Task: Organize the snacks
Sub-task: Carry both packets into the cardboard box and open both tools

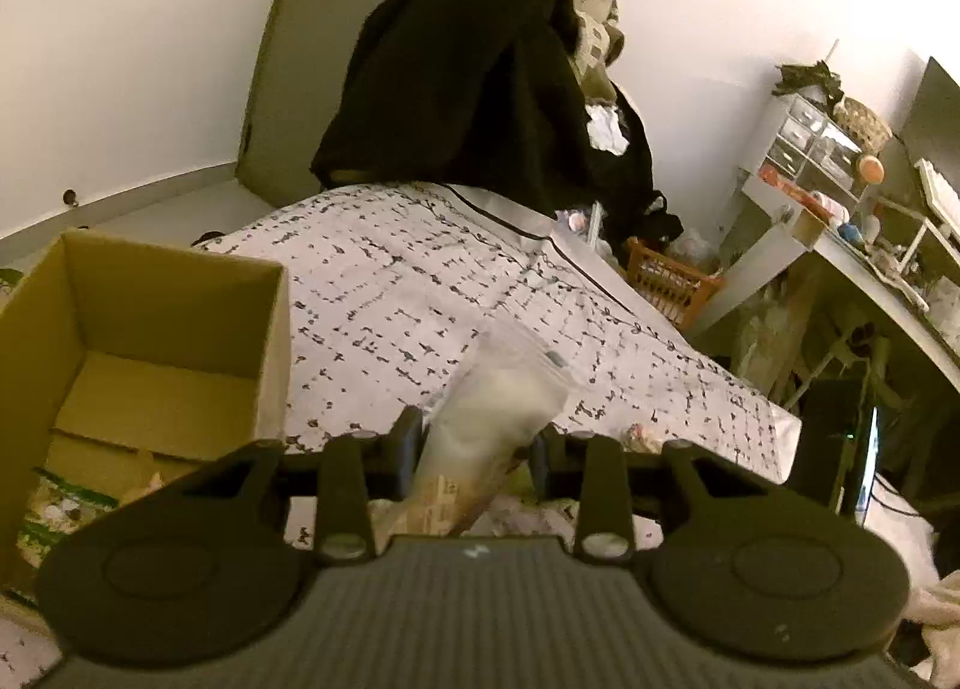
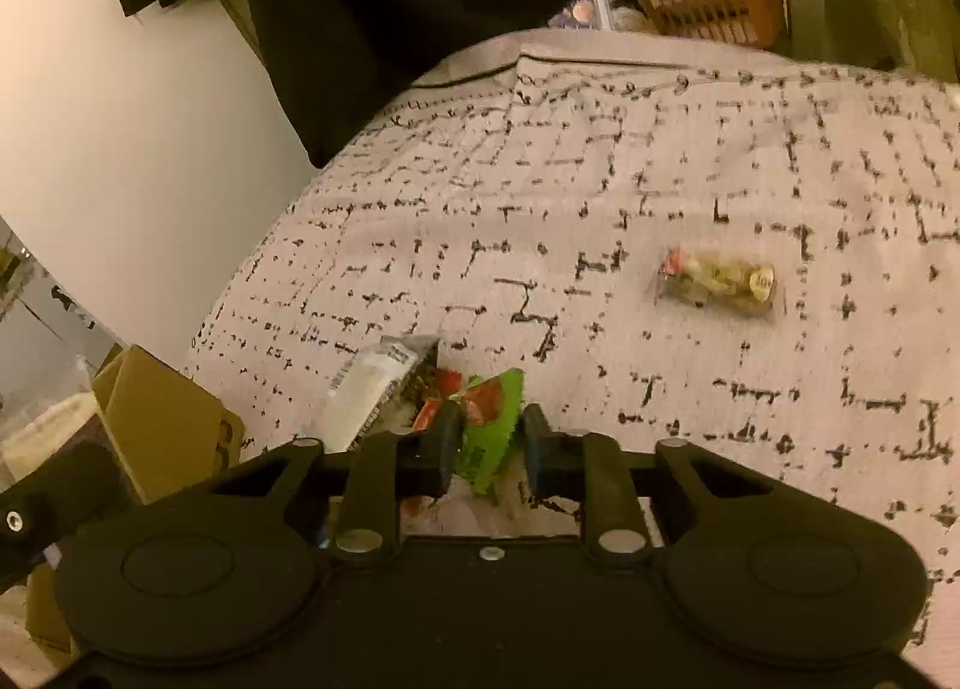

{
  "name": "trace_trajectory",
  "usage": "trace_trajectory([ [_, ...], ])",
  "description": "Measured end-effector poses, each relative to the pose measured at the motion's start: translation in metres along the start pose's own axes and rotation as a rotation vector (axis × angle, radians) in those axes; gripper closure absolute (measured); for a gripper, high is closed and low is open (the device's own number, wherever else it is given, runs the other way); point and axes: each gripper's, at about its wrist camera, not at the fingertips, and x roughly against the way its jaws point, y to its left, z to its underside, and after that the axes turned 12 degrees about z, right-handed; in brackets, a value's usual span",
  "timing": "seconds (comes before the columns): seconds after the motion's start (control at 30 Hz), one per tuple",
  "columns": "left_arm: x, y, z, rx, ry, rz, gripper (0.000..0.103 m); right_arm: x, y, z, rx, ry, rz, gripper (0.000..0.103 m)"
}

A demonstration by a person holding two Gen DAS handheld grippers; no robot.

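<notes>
My left gripper (image 1: 477, 449) is shut on a white snack bag (image 1: 498, 407) that sticks up between its fingers, above the patterned bed cover (image 1: 420, 281). An open cardboard box (image 1: 150, 353) stands at the left with snack packets (image 1: 54, 503) in its bottom. My right gripper (image 2: 489, 449) is low over the cover (image 2: 600, 179), its fingers pinching a green and red snack packet (image 2: 489, 419). A white printed packet (image 2: 372, 383) shows just left of it. A clear packet of mixed snacks (image 2: 717, 281) lies alone on the cover to the right and is also seen from the left wrist (image 1: 639, 437).
The box's corner (image 2: 162, 419) stands at the bed's left side by the white wall. Dark clothes (image 1: 480, 89) hang behind the bed. An orange basket (image 1: 672, 281) sits on the floor beyond it, beside a cluttered desk with small drawers (image 1: 810, 143).
</notes>
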Motion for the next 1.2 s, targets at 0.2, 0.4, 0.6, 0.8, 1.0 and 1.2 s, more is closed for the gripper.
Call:
trace_trajectory([
  [0.2, 0.009, -0.001, -0.006, 0.018, -0.023, 0.004, 0.069, 0.025, 0.006, -0.006, 0.032, -0.058, -0.012, 0.086],
  [0.4, 0.017, -0.007, -0.016, 0.005, -0.037, 0.005, 0.069, 0.051, 0.006, -0.010, 0.049, -0.111, -0.040, 0.089],
  [0.6, 0.024, -0.014, -0.028, -0.009, -0.060, -0.007, 0.069, 0.065, 0.010, -0.012, 0.053, -0.142, -0.078, 0.090],
  [0.8, 0.035, -0.017, -0.049, -0.005, -0.088, 0.007, 0.069, 0.076, 0.013, -0.014, 0.027, -0.173, -0.134, 0.091],
  [1.0, 0.044, -0.011, -0.065, -0.019, -0.128, -0.034, 0.069, 0.088, 0.031, -0.016, 0.045, -0.210, -0.206, 0.091],
  [1.2, 0.051, 0.006, -0.075, -0.013, -0.129, -0.076, 0.069, 0.095, 0.050, -0.012, 0.068, -0.216, -0.254, 0.091],
])
